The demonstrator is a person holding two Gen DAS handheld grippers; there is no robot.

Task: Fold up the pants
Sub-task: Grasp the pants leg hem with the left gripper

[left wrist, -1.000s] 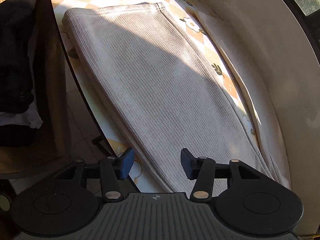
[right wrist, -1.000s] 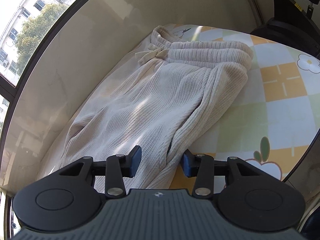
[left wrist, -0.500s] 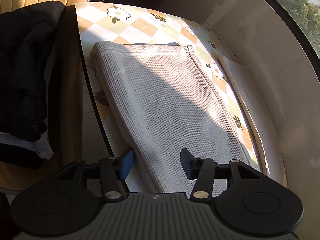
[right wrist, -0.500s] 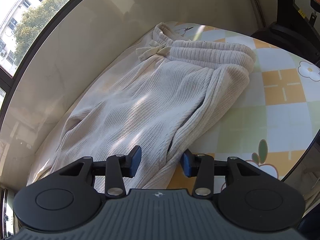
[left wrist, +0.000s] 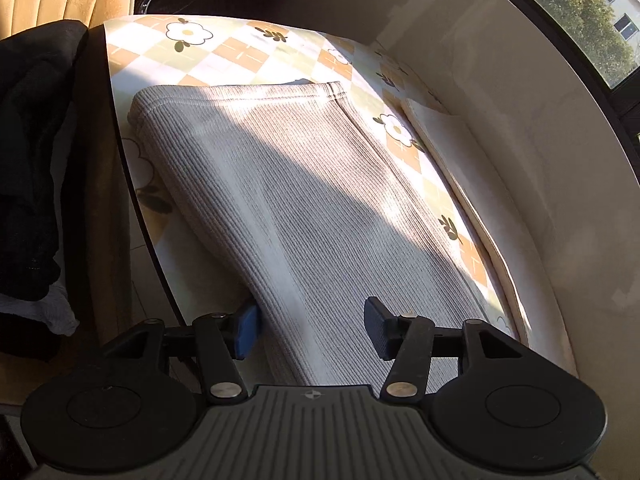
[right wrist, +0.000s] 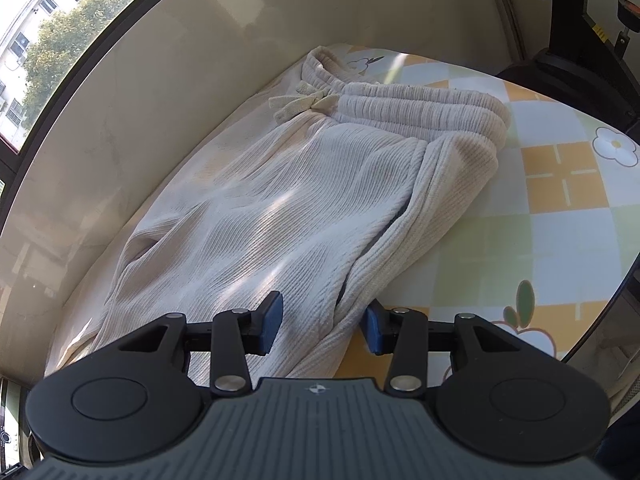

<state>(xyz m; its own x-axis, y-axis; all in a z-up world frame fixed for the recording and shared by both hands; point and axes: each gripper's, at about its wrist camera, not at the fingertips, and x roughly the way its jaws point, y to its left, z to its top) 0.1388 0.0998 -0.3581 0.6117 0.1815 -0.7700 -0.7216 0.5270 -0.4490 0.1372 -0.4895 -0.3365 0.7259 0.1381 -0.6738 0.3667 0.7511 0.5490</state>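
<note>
Beige ribbed pants lie along a table with a flower-check cloth. In the left wrist view the leg end of the pants (left wrist: 304,208) is stacked flat, hem at the far end, half in shadow. My left gripper (left wrist: 312,330) hovers over the near part of the leg; its jaws are opening, and the cloth runs under and between them without being pinched. In the right wrist view the waistband with its drawstring bow (right wrist: 304,102) lies at the far end of the pants (right wrist: 304,216). My right gripper (right wrist: 322,326) stands open, straddling the near side edge of the cloth.
A curved pale wall (left wrist: 540,152) and window run along one side of the table (left wrist: 248,52). A chair draped with dark clothes (left wrist: 32,152) stands past the table's dark edge. A black stand (right wrist: 576,32) is behind the waistband end. Bare tablecloth (right wrist: 552,208) lies right of the pants.
The left wrist view has swung so more of the far table and the leg hem show, and the left jaws stand wider. The right wrist view is nearly the same.
</note>
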